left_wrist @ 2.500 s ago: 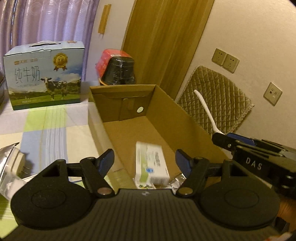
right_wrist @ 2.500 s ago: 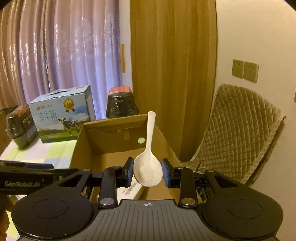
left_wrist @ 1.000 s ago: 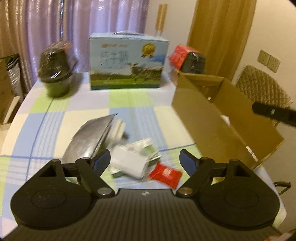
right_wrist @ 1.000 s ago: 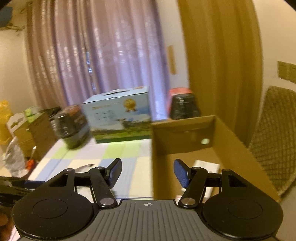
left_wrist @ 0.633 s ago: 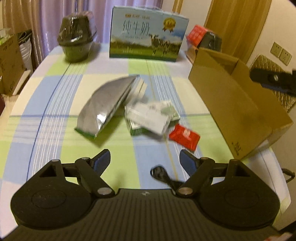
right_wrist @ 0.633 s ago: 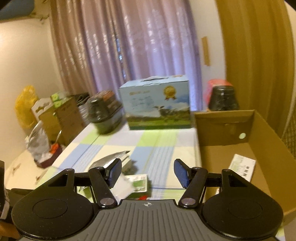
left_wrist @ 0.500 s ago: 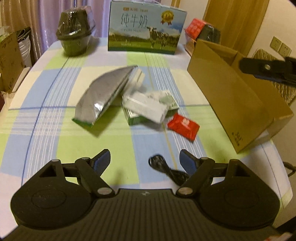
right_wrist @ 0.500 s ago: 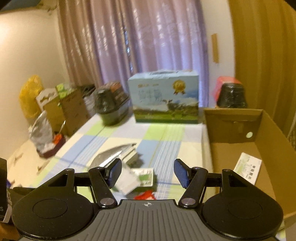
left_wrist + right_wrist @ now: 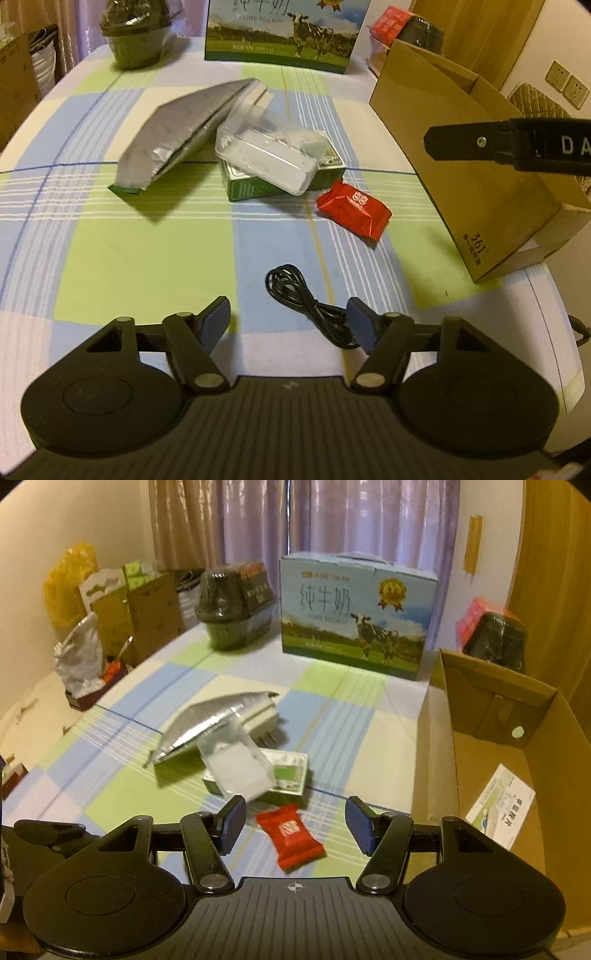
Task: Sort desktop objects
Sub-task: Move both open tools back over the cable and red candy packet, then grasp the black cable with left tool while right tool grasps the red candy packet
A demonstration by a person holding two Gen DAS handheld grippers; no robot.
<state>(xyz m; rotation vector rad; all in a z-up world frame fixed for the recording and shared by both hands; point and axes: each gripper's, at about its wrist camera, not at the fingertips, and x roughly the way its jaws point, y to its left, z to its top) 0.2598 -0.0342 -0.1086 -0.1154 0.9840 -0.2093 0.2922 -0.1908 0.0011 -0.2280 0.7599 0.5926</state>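
On the checked tablecloth lie a silver foil pouch (image 9: 184, 136) (image 9: 210, 727), a clear plastic case (image 9: 269, 158) (image 9: 236, 768) resting on a green carton (image 9: 328, 173) (image 9: 288, 775), a red snack packet (image 9: 352, 208) (image 9: 291, 834) and a coiled black cable (image 9: 303, 299). My left gripper (image 9: 288, 321) is open above the cable, holding nothing. My right gripper (image 9: 295, 823) is open just above the red packet, also holding nothing. The brown cardboard box (image 9: 472, 173) (image 9: 491, 746) stands at the right, with a white medicine box (image 9: 502, 805) inside.
A blue milk carton (image 9: 354, 616) and a dark wrapped bowl (image 9: 229, 609) stand at the table's far side; another dark bowl with a red lid (image 9: 495, 635) sits behind the cardboard box. The other gripper's black finger (image 9: 509, 144) crosses the left wrist view in front of the box. Bags and cartons (image 9: 110, 613) crowd the far left.
The right gripper let go of the white spoon over the box and opened. Both grippers swung left from the box to the loose items and came lower over them.
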